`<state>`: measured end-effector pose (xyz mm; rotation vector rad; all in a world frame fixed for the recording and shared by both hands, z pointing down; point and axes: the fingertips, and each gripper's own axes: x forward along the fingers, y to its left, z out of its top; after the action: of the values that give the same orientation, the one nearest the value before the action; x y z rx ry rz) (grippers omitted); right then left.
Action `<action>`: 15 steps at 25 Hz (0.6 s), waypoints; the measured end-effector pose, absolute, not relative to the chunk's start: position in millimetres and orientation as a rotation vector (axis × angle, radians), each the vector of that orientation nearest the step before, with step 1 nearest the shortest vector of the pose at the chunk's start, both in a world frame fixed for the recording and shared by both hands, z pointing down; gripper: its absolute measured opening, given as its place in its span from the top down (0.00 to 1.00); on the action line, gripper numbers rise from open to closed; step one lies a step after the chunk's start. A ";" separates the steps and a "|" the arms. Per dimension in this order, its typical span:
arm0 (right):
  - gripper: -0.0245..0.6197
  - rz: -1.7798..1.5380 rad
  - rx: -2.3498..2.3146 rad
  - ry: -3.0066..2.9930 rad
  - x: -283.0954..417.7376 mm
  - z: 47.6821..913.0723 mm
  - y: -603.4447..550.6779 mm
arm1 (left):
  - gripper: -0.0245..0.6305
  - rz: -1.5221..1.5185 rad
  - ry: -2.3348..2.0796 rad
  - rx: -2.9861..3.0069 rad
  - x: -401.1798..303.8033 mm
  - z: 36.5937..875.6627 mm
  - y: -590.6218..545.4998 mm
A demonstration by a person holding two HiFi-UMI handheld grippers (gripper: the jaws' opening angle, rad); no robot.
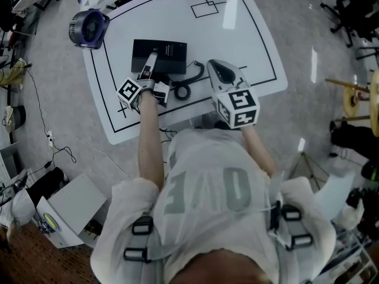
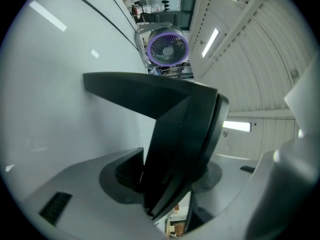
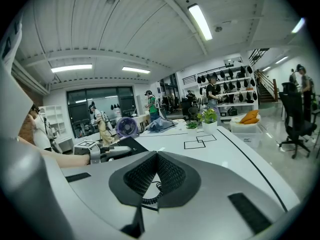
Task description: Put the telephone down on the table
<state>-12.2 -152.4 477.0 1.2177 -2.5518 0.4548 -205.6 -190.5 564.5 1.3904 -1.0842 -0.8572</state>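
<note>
On glossy white table [image 1: 237, 52], boxy black telephone [image 1: 173, 55]

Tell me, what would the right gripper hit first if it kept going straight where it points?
Probably the coiled cord, which lies just beyond the right gripper's shut jaws on the white table. If it clears that, the way looks free; depth is unclear.
</note>
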 end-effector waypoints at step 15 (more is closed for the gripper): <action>0.95 0.476 1.214 -2.546 -9.9 478.1 -145.6 | 0.61 -0.881 -1.129 1.318 -206.2 563.5 -184.9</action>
<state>-9.9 -145.6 478.1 1.2142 -2.5463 0.4758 -206.2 -184.9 563.5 1.3183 -1.1290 -0.8812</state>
